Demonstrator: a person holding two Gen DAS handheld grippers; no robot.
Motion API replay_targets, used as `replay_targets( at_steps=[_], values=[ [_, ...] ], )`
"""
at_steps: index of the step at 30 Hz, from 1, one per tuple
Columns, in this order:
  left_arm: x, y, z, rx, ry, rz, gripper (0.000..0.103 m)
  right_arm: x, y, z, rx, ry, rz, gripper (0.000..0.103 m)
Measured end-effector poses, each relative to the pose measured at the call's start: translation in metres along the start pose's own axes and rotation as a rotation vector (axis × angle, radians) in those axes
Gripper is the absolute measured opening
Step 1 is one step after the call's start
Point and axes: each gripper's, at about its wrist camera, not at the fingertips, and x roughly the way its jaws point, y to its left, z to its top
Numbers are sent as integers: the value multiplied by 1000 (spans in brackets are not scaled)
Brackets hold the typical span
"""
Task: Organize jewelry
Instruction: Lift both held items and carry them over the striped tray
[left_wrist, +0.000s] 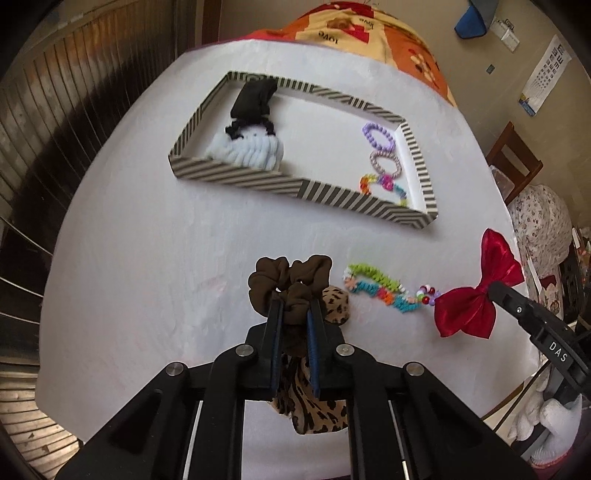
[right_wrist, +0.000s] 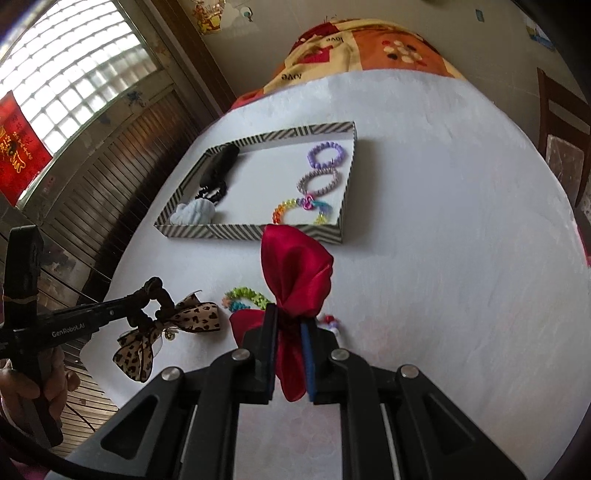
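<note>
My left gripper (left_wrist: 295, 308) is shut on a brown scrunchie (left_wrist: 286, 280) whose leopard-print ribbon (left_wrist: 321, 413) hangs below the fingers, clear of the white table. In the right wrist view that left gripper (right_wrist: 147, 299) holds it at the left. My right gripper (right_wrist: 291, 319) is shut on the knot of a red satin bow (right_wrist: 295, 266), also lifted; the red bow (left_wrist: 476, 295) shows in the left wrist view too. Beyond stands a striped tray (left_wrist: 240, 179) (right_wrist: 236, 232) holding a light blue scrunchie (left_wrist: 247, 149), a black piece and three bracelets (right_wrist: 317, 181).
Colourful coil hair ties (left_wrist: 376, 286) (right_wrist: 245, 297) and a small beaded piece (left_wrist: 426, 295) lie on the white cloth between the grippers. A patterned blanket (right_wrist: 369, 48) covers the far end. A wooden chair (left_wrist: 513, 155) stands to the right of the table.
</note>
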Motion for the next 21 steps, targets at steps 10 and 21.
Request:
replay_targets(
  at_steps=[10,21],
  values=[
    [-22,-9,22,10,-63,-4,2,-15,6,13,-14,-40,23,12],
    [-31,-23,59,41,-127,-3,2,-13,13,38,-32,-60,37,12]
  ],
)
